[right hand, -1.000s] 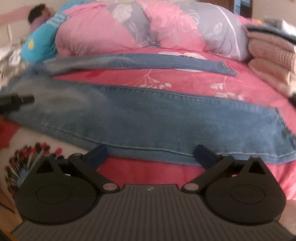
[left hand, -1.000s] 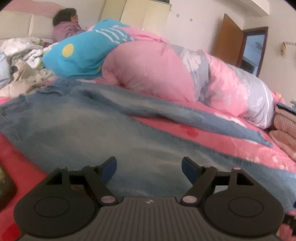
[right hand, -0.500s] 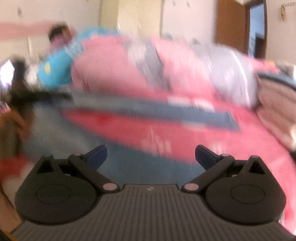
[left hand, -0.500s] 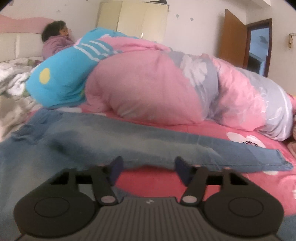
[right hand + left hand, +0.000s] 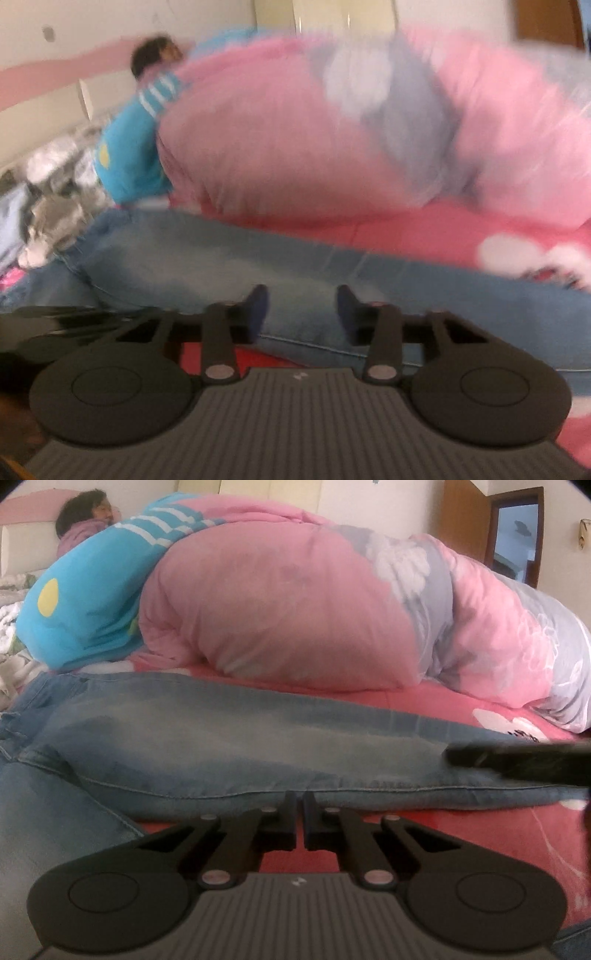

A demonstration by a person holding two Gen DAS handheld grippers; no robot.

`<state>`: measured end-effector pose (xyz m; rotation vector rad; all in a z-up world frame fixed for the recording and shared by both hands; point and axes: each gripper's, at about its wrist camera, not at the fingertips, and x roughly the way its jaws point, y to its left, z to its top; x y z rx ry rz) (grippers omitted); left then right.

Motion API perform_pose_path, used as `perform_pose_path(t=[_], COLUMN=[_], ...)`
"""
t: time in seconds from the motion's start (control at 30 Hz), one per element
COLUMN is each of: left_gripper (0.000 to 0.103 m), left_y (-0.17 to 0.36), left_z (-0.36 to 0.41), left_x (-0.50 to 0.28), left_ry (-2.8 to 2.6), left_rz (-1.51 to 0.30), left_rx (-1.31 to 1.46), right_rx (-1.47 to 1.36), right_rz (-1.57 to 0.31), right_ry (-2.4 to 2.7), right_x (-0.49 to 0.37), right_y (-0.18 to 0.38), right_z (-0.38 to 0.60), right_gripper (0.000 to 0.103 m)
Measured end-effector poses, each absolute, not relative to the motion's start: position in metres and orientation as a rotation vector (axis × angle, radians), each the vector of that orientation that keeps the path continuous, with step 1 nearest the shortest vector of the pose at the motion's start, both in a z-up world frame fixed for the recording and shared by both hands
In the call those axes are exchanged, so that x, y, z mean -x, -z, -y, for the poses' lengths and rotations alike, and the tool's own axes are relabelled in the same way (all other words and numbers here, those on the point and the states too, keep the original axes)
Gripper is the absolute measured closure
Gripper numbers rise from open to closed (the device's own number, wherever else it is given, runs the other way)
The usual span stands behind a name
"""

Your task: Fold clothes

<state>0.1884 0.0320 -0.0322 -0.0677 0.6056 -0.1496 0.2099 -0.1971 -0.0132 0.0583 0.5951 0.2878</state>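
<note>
Your left gripper [image 5: 299,805] has its jaws together at the near hem of the upper trouser leg; whether denim is pinched between the tips you cannot tell from this view. The jeans [image 5: 229,746] lie spread flat on the red floral bedsheet [image 5: 461,834], one leg running from left to right just ahead of you, the waist end at the left. Your right gripper [image 5: 301,306] is closing, its blue fingertips [image 5: 258,299] apart over the same leg, with denim lying in the gap; the frame is blurred. Behind the jeans, a rolled pink-and-grey quilt [image 5: 295,605] rests against a blue pillow [image 5: 85,605]. A person [image 5: 88,517] lies at the headboard.
</note>
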Motion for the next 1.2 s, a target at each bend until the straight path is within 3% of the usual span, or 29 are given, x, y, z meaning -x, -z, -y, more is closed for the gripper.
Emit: perform_pose_path(t=[0.03, 0.17, 0.4, 0.57, 0.8, 1.0, 1.2], left_gripper=[0.099, 0.099, 0.098, 0.098, 0.098, 0.098, 0.098], left_y=[0.032, 0.029, 0.027, 0.029, 0.028, 0.027, 0.027], left_z=[-0.032, -0.032, -0.031, -0.038, -0.048, -0.055, -0.057], left_x=[-0.188, -0.185, -0.183, -0.188, -0.19, -0.193, -0.193], left_ry=[0.15, 0.15, 0.148, 0.126, 0.089, 0.073, 0.057], left_rz=[-0.605, -0.594, -0.589, -0.606, -0.607, -0.607, -0.602], left_rx=[0.066, 0.049, 0.039, 0.066, 0.099, 0.119, 0.124], right_rx=[-0.055, -0.027, -0.011, 0.024, 0.047, 0.019, -0.038], right_rz=[-0.634, -0.698, -0.616, -0.72, -0.656, -0.699, -0.658], right_ry=[-0.287, -0.288, -0.298, -0.331, -0.378, -0.461, -0.481], right_x=[-0.215, -0.209, -0.208, -0.227, -0.223, -0.245, -0.236], right_y=[0.026, 0.061, 0.029, 0.063, 0.033, 0.063, 0.041], right_z=[0.194, 0.189, 0.188, 0.174, 0.157, 0.133, 0.136], right_gripper=[0.078, 0.079, 0.083, 0.085, 0.089, 0.089, 0.091])
